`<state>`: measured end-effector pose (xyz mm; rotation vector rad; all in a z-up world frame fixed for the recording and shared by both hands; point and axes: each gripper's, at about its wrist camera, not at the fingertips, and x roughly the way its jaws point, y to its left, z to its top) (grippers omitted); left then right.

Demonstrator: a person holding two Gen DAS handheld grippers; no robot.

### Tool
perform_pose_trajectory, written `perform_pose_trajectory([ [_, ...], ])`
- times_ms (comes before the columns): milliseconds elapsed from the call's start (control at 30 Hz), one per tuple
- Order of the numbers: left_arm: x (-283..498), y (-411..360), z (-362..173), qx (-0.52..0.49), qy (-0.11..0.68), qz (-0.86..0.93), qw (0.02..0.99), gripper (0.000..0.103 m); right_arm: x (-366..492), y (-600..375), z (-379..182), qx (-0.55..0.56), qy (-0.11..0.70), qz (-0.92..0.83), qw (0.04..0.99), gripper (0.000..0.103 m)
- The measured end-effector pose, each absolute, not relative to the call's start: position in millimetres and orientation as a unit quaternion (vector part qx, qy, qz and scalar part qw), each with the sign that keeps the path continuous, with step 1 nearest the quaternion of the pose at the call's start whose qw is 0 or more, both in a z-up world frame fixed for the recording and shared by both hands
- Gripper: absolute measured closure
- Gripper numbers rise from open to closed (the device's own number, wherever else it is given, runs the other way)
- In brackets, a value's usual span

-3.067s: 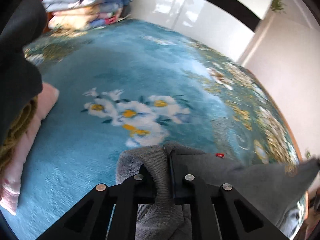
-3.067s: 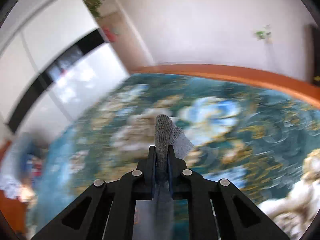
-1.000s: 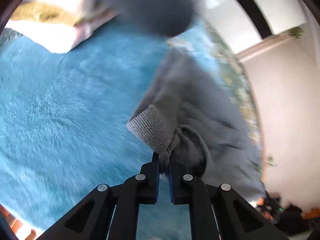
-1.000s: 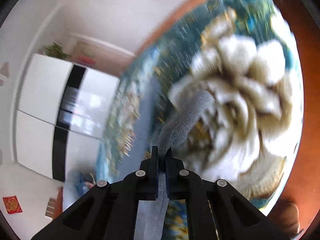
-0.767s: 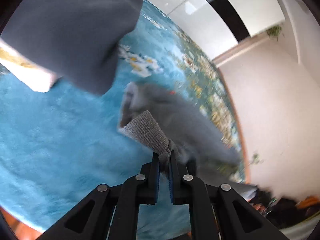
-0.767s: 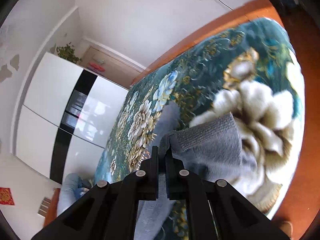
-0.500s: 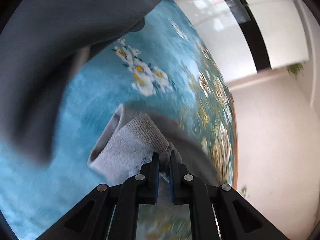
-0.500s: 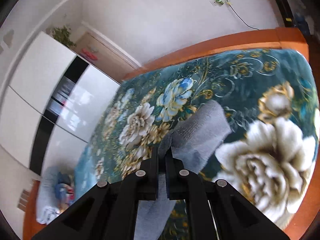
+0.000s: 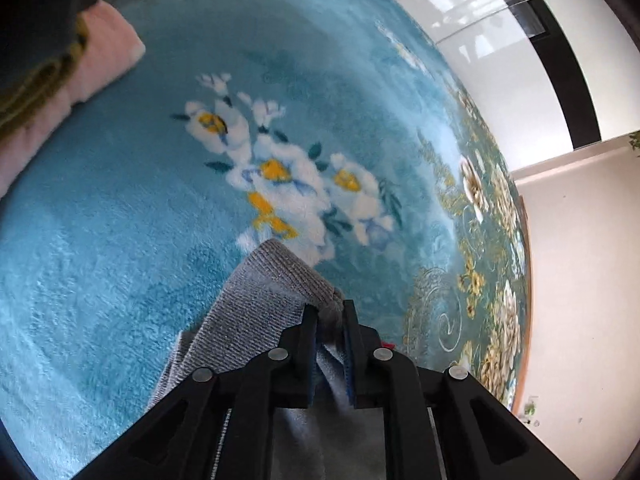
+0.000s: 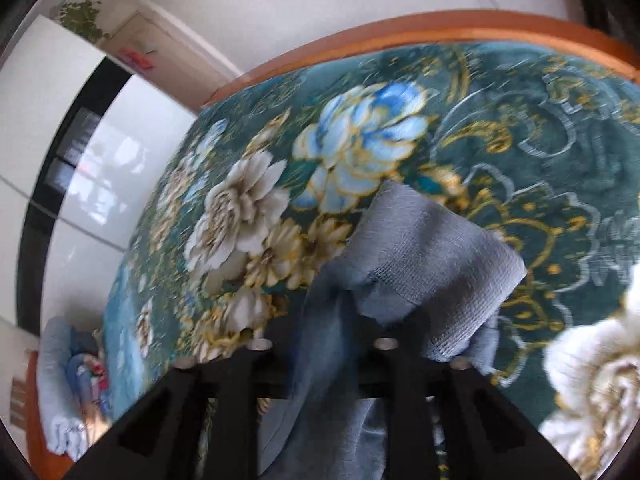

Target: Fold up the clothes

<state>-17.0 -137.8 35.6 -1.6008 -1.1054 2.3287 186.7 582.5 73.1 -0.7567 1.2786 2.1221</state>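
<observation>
A grey knit garment (image 9: pixel 264 300) lies on the blue floral blanket (image 9: pixel 120 220). My left gripper (image 9: pixel 329 316) is shut on its ribbed edge, low over the blanket. In the right wrist view the same grey garment (image 10: pixel 432 264) drapes over my right gripper (image 10: pixel 328 320); its ribbed cuff folds over the fingers and hides the tips. The cloth runs down between the jaws, which stand apart.
A folded pink and olive stack (image 9: pixel 52 92) sits at the left. A pile of folded clothes (image 10: pixel 72 380) lies at the blanket's far end. A white and black wardrobe (image 9: pixel 520 40) and the wooden bed edge (image 10: pixel 400 32) border the blanket.
Both grippers swung the garment through the air and came down over the blanket. The right jaws have spread and the ribbed cuff has slumped over them.
</observation>
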Motion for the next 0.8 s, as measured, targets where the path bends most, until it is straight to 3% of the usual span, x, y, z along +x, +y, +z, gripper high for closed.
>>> perform_pose_trajectory([
  [33,-13,-137,39,-0.524,-0.357,0.771,0.059,0.081,195,584,75,-0.272,0.476,0.794,0.264,0.061],
  [67,-4,-135,46,-0.515,-0.344,0.782,0.068,0.069,206,585,77,-0.265,0.471,0.798,0.265,0.061],
  [100,4,-134,54,-0.507,-0.332,0.792,0.076,0.048,219,586,79,-0.257,0.466,0.803,0.269,0.061],
  [167,23,-132,67,-0.491,-0.294,0.817,0.079,0.035,243,588,83,-0.242,0.454,0.812,0.276,0.061],
  [367,83,-137,74,-0.479,-0.175,0.860,0.027,0.035,271,587,60,-0.266,0.463,0.801,0.271,0.061],
  [600,95,-152,35,-0.536,-0.196,0.821,0.024,0.035,246,581,50,-0.270,0.468,0.803,0.252,0.065],
  [800,91,-152,25,-0.542,-0.228,0.808,0.036,0.035,252,597,29,-0.248,0.529,0.766,0.267,0.066],
])
